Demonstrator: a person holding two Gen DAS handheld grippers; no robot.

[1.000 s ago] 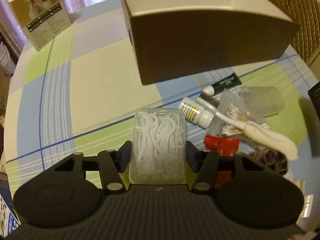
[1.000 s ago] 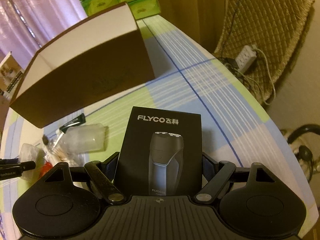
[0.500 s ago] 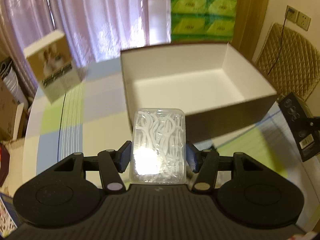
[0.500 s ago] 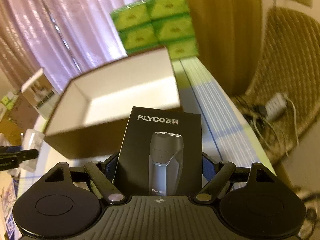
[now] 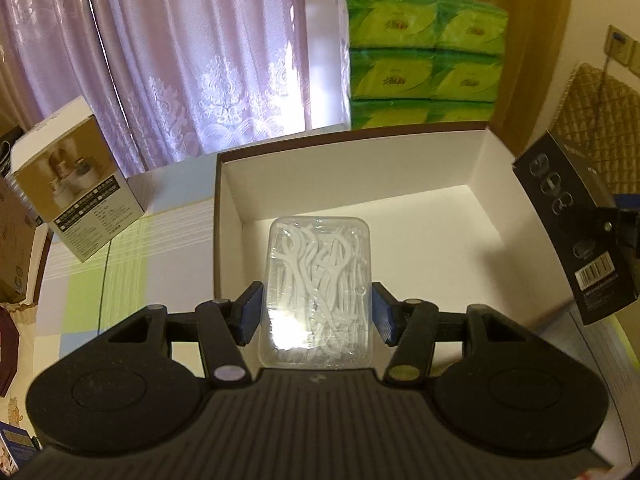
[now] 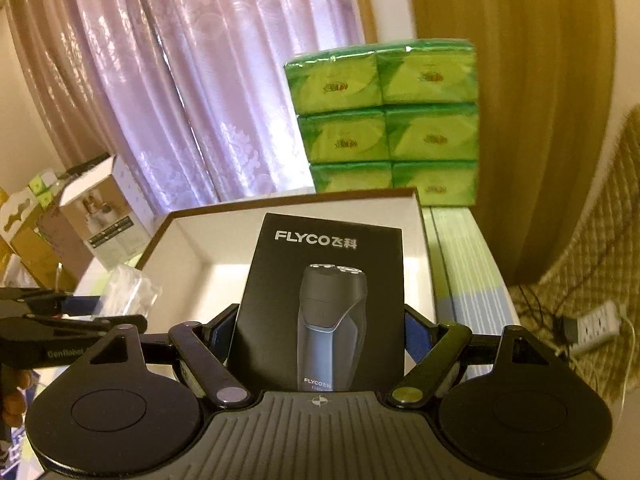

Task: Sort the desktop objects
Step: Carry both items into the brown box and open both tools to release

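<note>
My left gripper (image 5: 316, 312) is shut on a clear plastic case of white floss picks (image 5: 318, 292), held above the near left part of the open cardboard box (image 5: 400, 208), whose inside is white. My right gripper (image 6: 320, 334) is shut on a black FLYCO shaver box (image 6: 324, 300), raised over the near right side of the same cardboard box (image 6: 192, 248). In the left wrist view the shaver box (image 5: 576, 228) shows at the right edge. The floss case (image 6: 128, 292) and the left gripper's fingers (image 6: 80, 306) appear at the left of the right wrist view.
A stack of green tissue packs (image 5: 424, 64) stands behind the cardboard box. A small printed carton (image 5: 76, 204) stands at the table's left. A checked tablecloth (image 5: 120, 264) covers the table. Purple curtains (image 5: 180, 60) hang behind. A power strip (image 6: 592, 326) lies on the floor at the right.
Both grippers have lifted their objects from the tabletop and carried them forward over the open cardboard box. The clutter on the table has dropped out of view.
</note>
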